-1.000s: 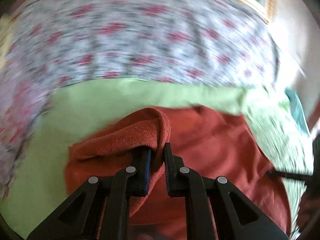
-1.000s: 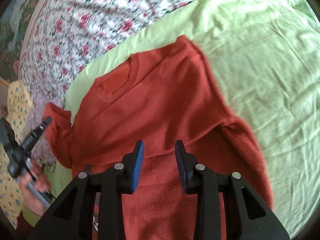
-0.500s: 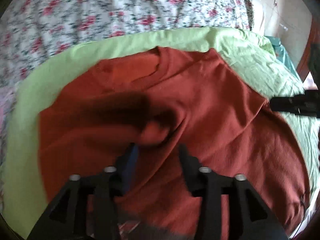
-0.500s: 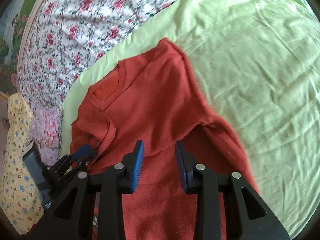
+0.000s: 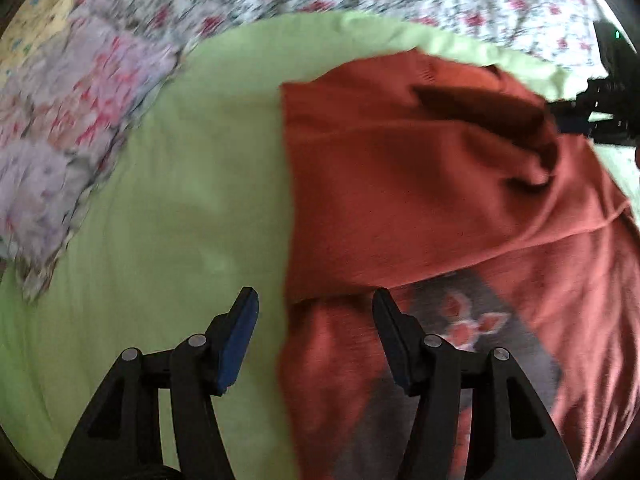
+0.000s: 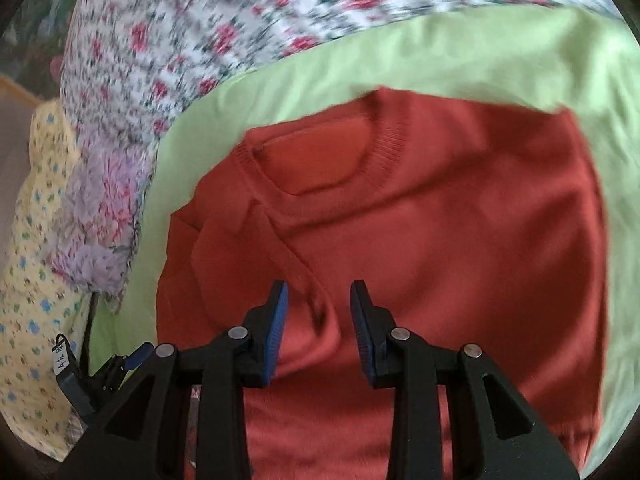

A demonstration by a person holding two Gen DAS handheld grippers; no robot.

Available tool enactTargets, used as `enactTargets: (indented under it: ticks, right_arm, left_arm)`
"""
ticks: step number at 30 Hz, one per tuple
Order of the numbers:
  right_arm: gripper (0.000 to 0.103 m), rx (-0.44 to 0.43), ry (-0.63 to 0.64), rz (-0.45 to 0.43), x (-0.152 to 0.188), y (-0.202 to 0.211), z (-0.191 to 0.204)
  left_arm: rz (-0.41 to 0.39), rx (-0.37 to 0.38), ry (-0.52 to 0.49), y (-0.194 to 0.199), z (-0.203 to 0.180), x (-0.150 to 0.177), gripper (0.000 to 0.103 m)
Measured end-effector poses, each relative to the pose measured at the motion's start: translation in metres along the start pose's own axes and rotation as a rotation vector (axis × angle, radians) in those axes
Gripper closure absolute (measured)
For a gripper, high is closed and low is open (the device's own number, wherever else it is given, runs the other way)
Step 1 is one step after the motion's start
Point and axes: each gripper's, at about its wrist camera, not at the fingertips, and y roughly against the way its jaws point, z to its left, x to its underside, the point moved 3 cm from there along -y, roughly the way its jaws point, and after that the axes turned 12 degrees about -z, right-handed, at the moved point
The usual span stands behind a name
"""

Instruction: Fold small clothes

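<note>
A rust-red sweater (image 6: 440, 232) lies flat on a light green sheet (image 5: 180, 200), neckline (image 6: 320, 160) at the far side. One sleeve (image 6: 248, 248) is folded in over the chest. My left gripper (image 5: 316, 308) hovers over the sweater's (image 5: 400, 184) side edge. Its jaws are opening, the edge lies under the gap, and the pads press on nothing. A grey printed patch (image 5: 472, 328) shows beside it. My right gripper (image 6: 319, 300) stands open above the folded sleeve with nothing held. Each gripper shows in the other's view: the right gripper (image 5: 592, 112) and the left gripper (image 6: 120, 364).
A floral quilt (image 6: 280, 20) runs along the far side of the sheet. A fluffy lilac cloth (image 5: 60, 152) and a yellow patterned cloth (image 6: 28, 280) lie at the left. Bare green sheet (image 6: 500, 60) spreads to the left of and beyond the sweater.
The left gripper let go of the sleeve, which now lies folded over the body, then dropped to the sweater's side edge. The right gripper swung across over the chest.
</note>
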Motion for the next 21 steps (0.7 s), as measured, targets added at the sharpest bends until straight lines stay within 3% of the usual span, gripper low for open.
enactTargets:
  ticks: [8,12,13,14,17,21]
  right_arm:
    - [0.069,-0.006,0.156,0.152,-0.009,-0.073,0.03]
    - [0.069,-0.002,0.25,0.157,-0.005,-0.087,0.047]
    - [0.076,-0.001,0.259,0.154,-0.003,-0.087,0.048]
    - [0.098,-0.01,0.259,0.149,-0.004,-0.085,0.05]
    - [0.098,-0.021,0.227,0.059,-0.009,-0.061,0.047]
    - [0.098,-0.015,0.059,-0.113,-0.022,-0.001,0.016]
  left_arm:
    - [0.016,-0.086,0.098,-0.024,0.017,-0.008,0.042]
    - [0.028,-0.097,0.213,-0.03,0.028,-0.01,0.041]
    - [0.034,-0.094,0.235,-0.032,0.03,-0.009,0.041]
    - [0.035,-0.095,0.245,-0.033,0.032,-0.009,0.04]
    - [0.034,-0.094,0.248,-0.033,0.032,-0.007,0.039]
    - [0.039,-0.092,0.252,-0.035,0.035,-0.008,0.039]
